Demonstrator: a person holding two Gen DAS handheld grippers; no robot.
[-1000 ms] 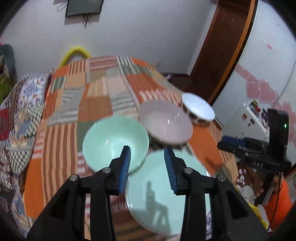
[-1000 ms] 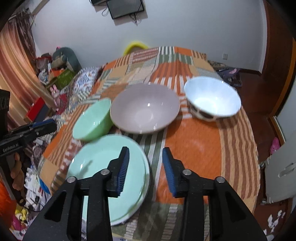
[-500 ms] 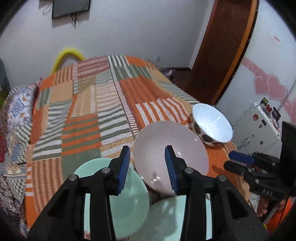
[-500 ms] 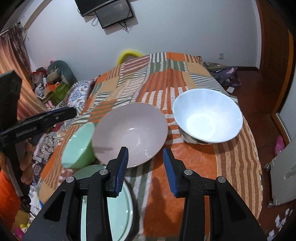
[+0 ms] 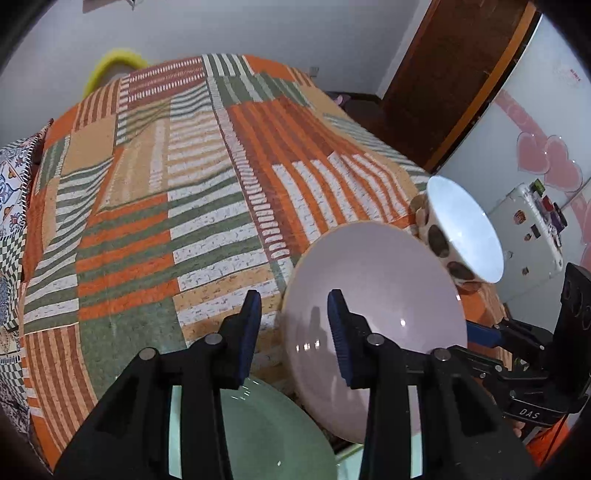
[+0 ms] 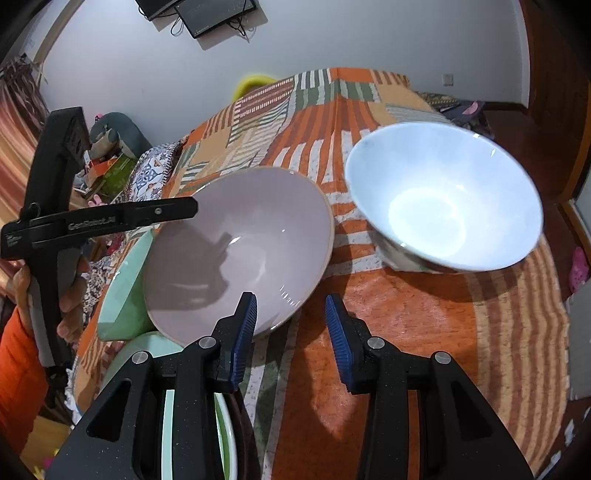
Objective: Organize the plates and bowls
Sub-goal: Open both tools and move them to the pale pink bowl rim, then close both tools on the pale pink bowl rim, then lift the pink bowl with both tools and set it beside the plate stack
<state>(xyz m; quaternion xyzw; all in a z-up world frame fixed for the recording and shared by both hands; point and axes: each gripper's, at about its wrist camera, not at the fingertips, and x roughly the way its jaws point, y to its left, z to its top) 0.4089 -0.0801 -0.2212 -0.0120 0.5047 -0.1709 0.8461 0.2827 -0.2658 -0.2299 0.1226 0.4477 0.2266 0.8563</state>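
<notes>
Your left gripper [image 5: 293, 325] is partly open, jaws closing, nothing between the pads; the pink bowl's [image 5: 373, 295] left rim sits in the gap just beyond the tips, not pinched; your right gripper [image 6: 290, 319] is partly open and empty, over the striped bedspread [image 6: 406, 332], with the pink bowl's near rim just beside its left pad.

Versus a second ago: your left view has shifted from the green plate and green bowl onto the pink bowl; your right view has moved off the green plate towards the gap between the pink bowl and the white bowl [image 6: 443, 199], which now looms much larger.

Around: green bowl [image 6: 125, 291] tucked against the pink bowl's left side; green plate [image 6: 147, 350] under your right gripper's body, partly hidden; white bowl just right of the pink one, spotted outside; white box with stickers [image 5: 532, 225] beyond the bed edge; wall screen [image 6: 218, 14] at the far end.
</notes>
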